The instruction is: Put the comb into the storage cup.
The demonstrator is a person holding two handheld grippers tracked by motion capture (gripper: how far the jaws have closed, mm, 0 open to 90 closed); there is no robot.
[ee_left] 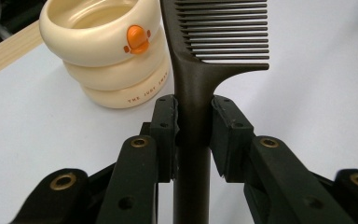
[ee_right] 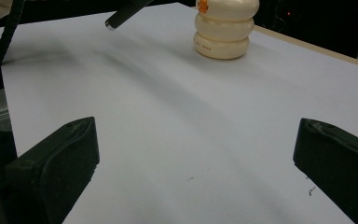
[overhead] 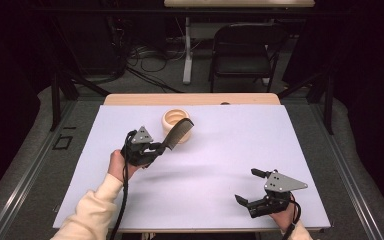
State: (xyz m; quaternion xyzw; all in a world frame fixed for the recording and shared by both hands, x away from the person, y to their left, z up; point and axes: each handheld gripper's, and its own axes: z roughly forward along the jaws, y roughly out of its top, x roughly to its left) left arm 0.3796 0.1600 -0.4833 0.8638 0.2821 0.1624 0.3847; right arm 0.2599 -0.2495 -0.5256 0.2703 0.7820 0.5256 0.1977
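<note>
A dark brown comb [overhead: 176, 133] is held by its handle in my left gripper [overhead: 156, 148], whose jaws are shut on it. In the left gripper view the pads [ee_left: 168, 126] press both sides of the comb [ee_left: 200, 74] handle, teeth pointing right. Its head hangs over the near side of a cream ringed cup [overhead: 175, 120] with an orange duck mark [ee_left: 137, 39]. My right gripper [overhead: 248, 186] rests near the sheet's front right, jaws wide open with nothing between them. The cup [ee_right: 224, 29] and the comb's handle end [ee_right: 123, 14] appear far off in the right gripper view.
A white sheet [overhead: 240, 145] covers the wooden table [overhead: 130, 99]. Beyond the table stand a black folding chair [overhead: 244, 50] and a desk leg [overhead: 187, 50] with cables on the floor.
</note>
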